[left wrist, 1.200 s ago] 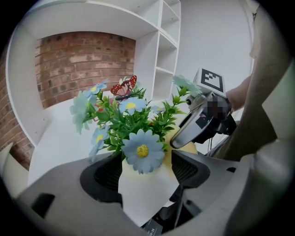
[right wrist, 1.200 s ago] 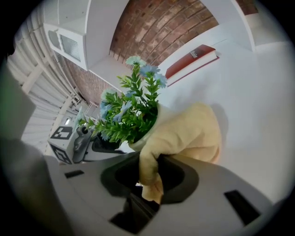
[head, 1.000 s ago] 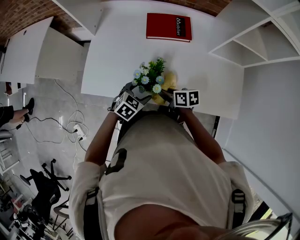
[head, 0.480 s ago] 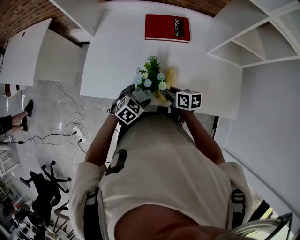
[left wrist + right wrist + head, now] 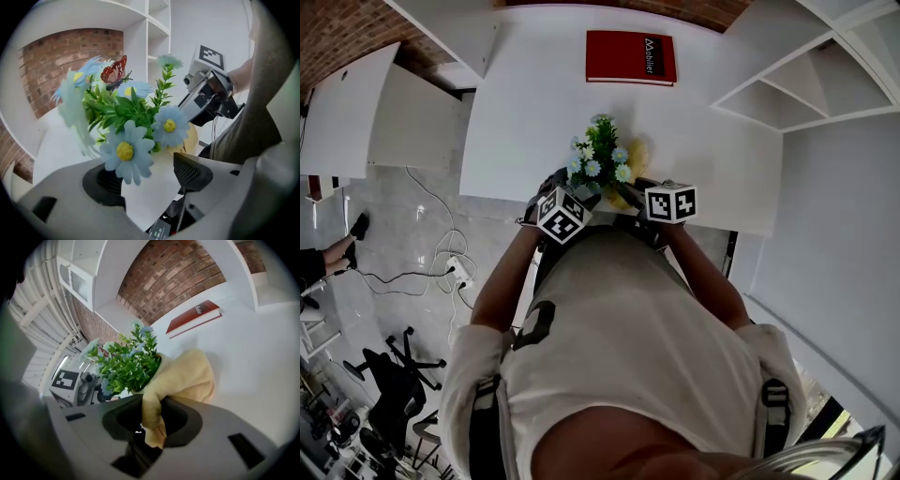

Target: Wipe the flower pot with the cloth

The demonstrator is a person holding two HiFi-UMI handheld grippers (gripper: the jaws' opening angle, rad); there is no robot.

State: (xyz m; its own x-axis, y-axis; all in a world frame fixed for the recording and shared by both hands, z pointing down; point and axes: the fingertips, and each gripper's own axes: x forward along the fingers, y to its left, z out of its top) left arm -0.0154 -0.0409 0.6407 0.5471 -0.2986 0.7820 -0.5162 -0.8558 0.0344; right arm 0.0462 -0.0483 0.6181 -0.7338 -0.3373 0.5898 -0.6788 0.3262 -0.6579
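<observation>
Left tongs (image 5: 149, 176) tight on the flower pot (image 5: 152, 194), right tongs (image 5: 152, 420) tight on the yellow cloth (image 5: 187, 376) (against the pot).

So around the edges: white desk (image 5: 534, 112) with a red book (image 5: 631, 57) lying flat at its far side, white lettering on the cover, right up near the brick wall (image 5: 337, 28). White shelves (image 5: 806, 84) stand off the desk's right end, and there's a second white table (image 5: 347, 112) over on the left, apart from the desk. Below that it's shiny grey floor (image 5: 403, 234) with a cable (image 5: 431, 202) looping across it to a white power strip (image 5: 457, 267). A black office chair (image 5: 389, 366) sits bottom left with more dark clutter past it, too small to make out. Somebody's shoe (image 5: 358, 225) pokes in at the left edge.
</observation>
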